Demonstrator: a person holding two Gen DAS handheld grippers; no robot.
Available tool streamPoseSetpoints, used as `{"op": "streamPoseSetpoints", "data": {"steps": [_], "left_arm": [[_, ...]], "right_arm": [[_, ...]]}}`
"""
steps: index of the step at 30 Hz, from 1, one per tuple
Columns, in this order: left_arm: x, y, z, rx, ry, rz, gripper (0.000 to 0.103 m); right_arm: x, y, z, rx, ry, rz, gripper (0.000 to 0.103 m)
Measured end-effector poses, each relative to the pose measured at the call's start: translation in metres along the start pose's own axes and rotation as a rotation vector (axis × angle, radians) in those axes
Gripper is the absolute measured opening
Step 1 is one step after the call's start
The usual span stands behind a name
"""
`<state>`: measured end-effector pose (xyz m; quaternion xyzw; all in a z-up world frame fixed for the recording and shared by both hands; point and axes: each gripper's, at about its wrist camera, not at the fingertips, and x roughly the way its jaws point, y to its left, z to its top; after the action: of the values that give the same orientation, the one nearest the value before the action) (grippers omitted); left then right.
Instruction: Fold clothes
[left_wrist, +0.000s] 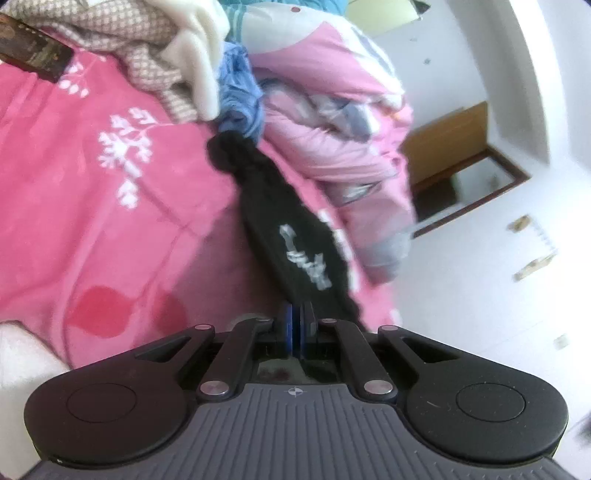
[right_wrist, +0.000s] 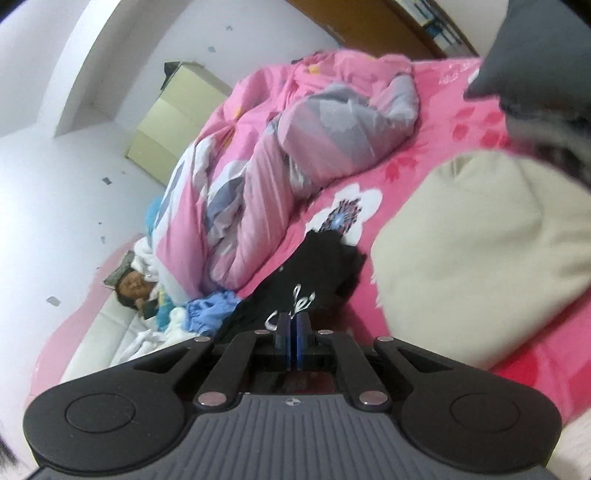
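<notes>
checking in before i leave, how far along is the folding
Done: nothing looks folded. In hand: both the left gripper and right gripper are shut on the black garment, stretched over the pink bed. Left: folding it, plus the blue garment and cream garment.

Black garment (left_wrist: 295, 236): white lettering blurred, unreadable; near end hidden behind jaws. Grey cloth (right_wrist: 535, 48), 2 o'clock: cut by edge. Dark box (left_wrist: 33, 51), 10 o'clock: print illegible, cut off.

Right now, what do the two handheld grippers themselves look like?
Both look alike. The left gripper and right gripper have black linkage arms with silver pivot pins, two rounded black lobes with circular insets, a ribbed grey body bearing a small crosshair mark, and blue-edged finger pads. No cables, hands or sleeves show.
</notes>
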<state>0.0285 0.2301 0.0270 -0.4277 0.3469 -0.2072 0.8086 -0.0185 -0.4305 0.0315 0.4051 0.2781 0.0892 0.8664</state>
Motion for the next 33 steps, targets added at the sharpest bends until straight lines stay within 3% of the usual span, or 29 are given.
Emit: {"op": "streamPoseSetpoints", "data": {"steps": [6,9,16,19,23,25,29,33], "left_arm": [[-0.004,-0.006,-0.003,0.031,0.038,0.046,0.001],[0.0,0.002,-0.016,0.047,0.078,0.121,0.001],[0.017,0.046,-0.042,0.083,0.184,0.342,0.001],[0.028,0.055,-0.05,0.132,0.222,0.394,0.001],[0.037,0.051,-0.055,0.231,0.234,0.415,0.002],[0.036,0.049,-0.056,0.258,0.236,0.42,0.008],[0.02,0.049,-0.055,0.263,0.208,0.44,0.024],[-0.006,0.037,-0.043,0.273,0.144,0.442,0.024]], "right_arm": [[-0.004,0.006,-0.001,0.0,0.028,0.007,0.003],[-0.011,-0.004,-0.017,0.032,0.044,-0.017,0.003],[0.0,-0.07,-0.076,0.189,0.133,-0.163,0.003],[0.014,-0.089,-0.093,0.188,0.157,-0.239,0.003],[0.023,-0.088,-0.1,0.097,0.166,-0.272,0.003],[0.021,-0.084,-0.1,0.054,0.175,-0.28,0.006],[0.006,-0.077,-0.099,0.004,0.179,-0.322,0.025],[-0.016,-0.055,-0.087,-0.074,0.155,-0.38,0.03]]}}
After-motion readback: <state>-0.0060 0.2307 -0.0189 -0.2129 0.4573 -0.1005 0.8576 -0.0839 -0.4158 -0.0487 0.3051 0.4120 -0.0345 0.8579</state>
